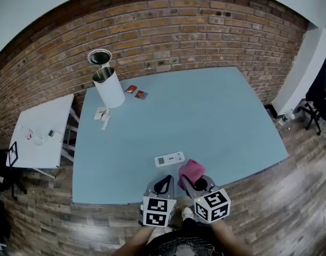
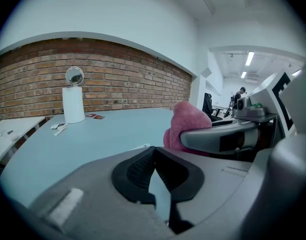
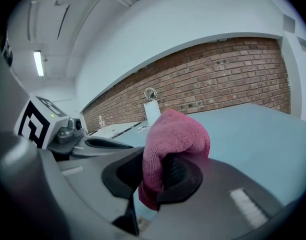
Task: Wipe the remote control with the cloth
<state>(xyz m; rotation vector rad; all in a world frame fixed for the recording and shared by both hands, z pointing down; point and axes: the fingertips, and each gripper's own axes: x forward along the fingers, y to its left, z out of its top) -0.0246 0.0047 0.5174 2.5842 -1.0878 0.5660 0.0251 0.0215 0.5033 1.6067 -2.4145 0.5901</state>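
Left tongs (image 2: 154, 156): we see the jaws pressed together, nothing between them.
Right tongs (image 3: 158, 171): pinching the pink cloth (image 3: 175, 134), which bulges up over the jaws.
Remote (image 1: 169, 159): flat on the blue table (image 1: 216, 111) near its front edge, at 12 o'clock from the left tongs and 10 o'clock just beside the cloth.
White canister (image 1: 110, 87): upright, far off at 11 o'clock.
Red packets (image 1: 136, 92): at the canister's 3 o'clock.
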